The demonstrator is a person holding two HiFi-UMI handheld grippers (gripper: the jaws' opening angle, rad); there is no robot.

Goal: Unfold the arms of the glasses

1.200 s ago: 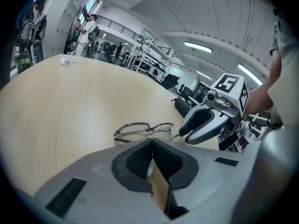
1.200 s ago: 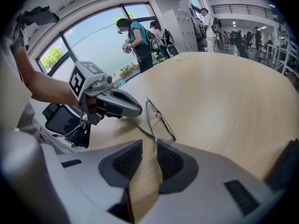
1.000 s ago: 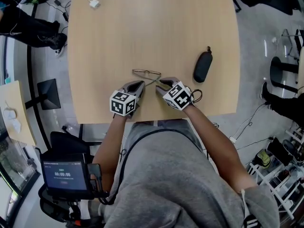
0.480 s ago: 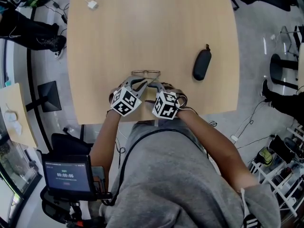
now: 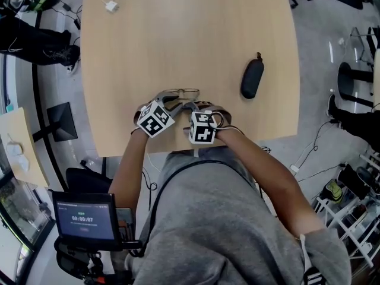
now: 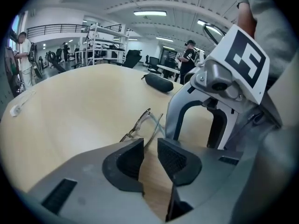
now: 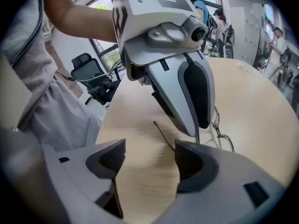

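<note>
While the glasses [image 5: 181,92] lie on the near half of the wooden table [image 5: 190,34], close to my edge of it, both of my grippers crowd in on them from my side. Seen along my left gripper [image 6: 150,150], the frame shows nearly edge-on, and one thin arm [image 6: 154,129] runs from it across the wood toward the mouth of that gripper's jaws. Those jaws stand only a narrow slot apart, with bare wood showing through the slot. The arm's near end reaches the front edge of the left-hand pad, and the pads are not closed on it. My right gripper [image 7: 149,160] sits just beside the left one, their tips close together over the near side of the glasses. Its jaws are opening and gape wide, with only table between the pads. A thin dark arm [image 7: 163,134] lies on the wood just ahead of that gap and ends behind the front of the right-hand pad. Farther out, to my right and well apart from the glasses, a dark glasses case [image 5: 252,80] lies on the table. At the far left corner there is a white cable [image 5: 111,6] with a small plug. Below the table edge I see my grey shirt [image 5: 219,218], and a small screen [image 5: 85,217] glows down by my left side.
</note>
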